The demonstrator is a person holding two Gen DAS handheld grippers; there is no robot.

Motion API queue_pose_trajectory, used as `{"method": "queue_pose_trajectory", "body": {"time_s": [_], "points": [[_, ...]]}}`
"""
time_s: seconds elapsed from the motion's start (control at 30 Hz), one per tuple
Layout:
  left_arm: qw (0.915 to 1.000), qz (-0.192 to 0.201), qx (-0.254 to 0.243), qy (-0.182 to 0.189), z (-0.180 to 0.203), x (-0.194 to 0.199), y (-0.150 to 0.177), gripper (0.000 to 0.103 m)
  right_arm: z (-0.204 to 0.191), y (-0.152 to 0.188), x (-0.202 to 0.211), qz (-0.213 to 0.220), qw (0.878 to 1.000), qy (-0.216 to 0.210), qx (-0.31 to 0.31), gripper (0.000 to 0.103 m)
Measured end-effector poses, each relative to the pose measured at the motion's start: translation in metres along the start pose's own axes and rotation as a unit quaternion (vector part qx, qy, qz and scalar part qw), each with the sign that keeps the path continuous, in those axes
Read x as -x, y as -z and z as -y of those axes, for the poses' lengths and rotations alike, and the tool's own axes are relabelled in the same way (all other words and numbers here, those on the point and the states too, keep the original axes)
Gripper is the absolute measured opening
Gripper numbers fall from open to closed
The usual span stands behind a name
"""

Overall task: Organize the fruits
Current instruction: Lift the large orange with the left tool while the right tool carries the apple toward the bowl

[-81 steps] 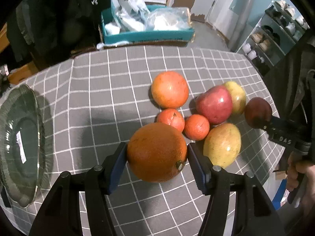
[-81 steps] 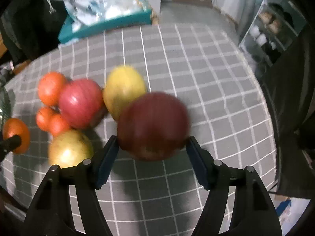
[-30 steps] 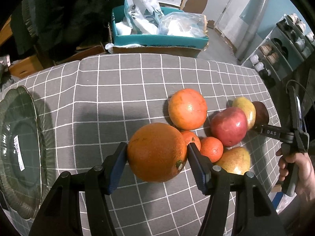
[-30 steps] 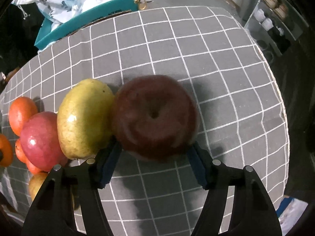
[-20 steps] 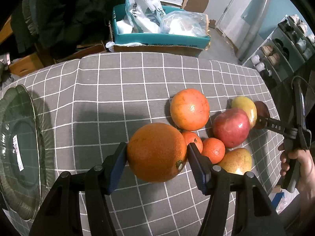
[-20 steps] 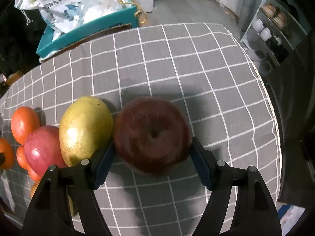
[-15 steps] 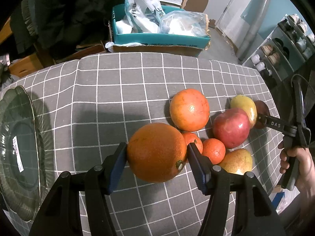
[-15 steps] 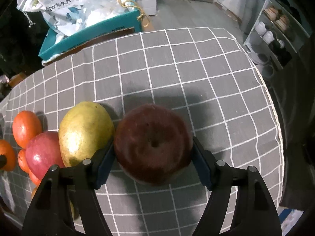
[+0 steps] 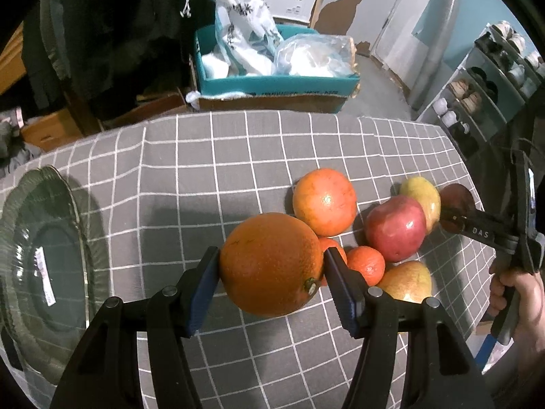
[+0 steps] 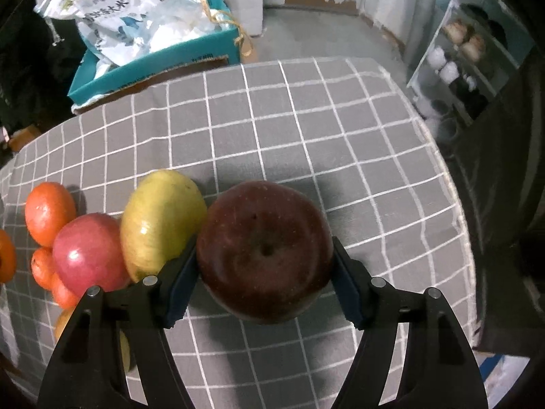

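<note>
**Both fruits gripped, dark apple set beside the pile**

Since a moment ago my right gripper [image 10: 264, 274] has drawn back from the table and the dark red apple [image 10: 264, 252] looks smaller in its view; the left view has hardly shifted

From largest to smallest, I see the grey checked tablecloth [image 9: 190, 184] across both views, with the green glass plate [image 9: 30, 266] on it at the far left of the left view, well apart from the fruit

Behind the table sits a teal box [image 9: 272, 83] stuffed with white bags [image 9: 245, 41]

My left gripper [image 9: 270, 274] has its blue pads pressed on both sides of a big orange [image 9: 270, 264], which it holds in front of the pile

On the cloth lie a second orange [image 9: 323, 201], a red apple [image 9: 395, 226], a yellow-green mango [image 10: 161, 223] touching it, a yellowish pear [image 9: 405, 281] and two small tangerines [image 9: 366, 264]

My right gripper's jaws are closing, with the dark red apple between them, stem hollow up; both pads appear to touch it. That apple sits just beside the mango, at the pile's right end

A hand [image 9: 521, 293] holds the right gripper's handle at the left view's right edge
</note>
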State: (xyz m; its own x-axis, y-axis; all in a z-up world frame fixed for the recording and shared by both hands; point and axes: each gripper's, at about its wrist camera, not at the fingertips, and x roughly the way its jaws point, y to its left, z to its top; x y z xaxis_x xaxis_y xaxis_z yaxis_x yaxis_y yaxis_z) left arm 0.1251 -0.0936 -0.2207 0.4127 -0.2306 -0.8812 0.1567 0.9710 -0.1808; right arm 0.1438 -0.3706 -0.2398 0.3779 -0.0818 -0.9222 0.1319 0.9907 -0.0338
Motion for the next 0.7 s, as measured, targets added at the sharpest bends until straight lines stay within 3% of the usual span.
{"method": "queue_pose_trajectory", "body": {"time_s": [0.7], "points": [[0.9965,0.080,-0.016,-0.015,-0.003,0.079,0.006,0.063,-0.060,0.009,0.111,0.119,0.990,-0.050,0.053,0.072]]}}
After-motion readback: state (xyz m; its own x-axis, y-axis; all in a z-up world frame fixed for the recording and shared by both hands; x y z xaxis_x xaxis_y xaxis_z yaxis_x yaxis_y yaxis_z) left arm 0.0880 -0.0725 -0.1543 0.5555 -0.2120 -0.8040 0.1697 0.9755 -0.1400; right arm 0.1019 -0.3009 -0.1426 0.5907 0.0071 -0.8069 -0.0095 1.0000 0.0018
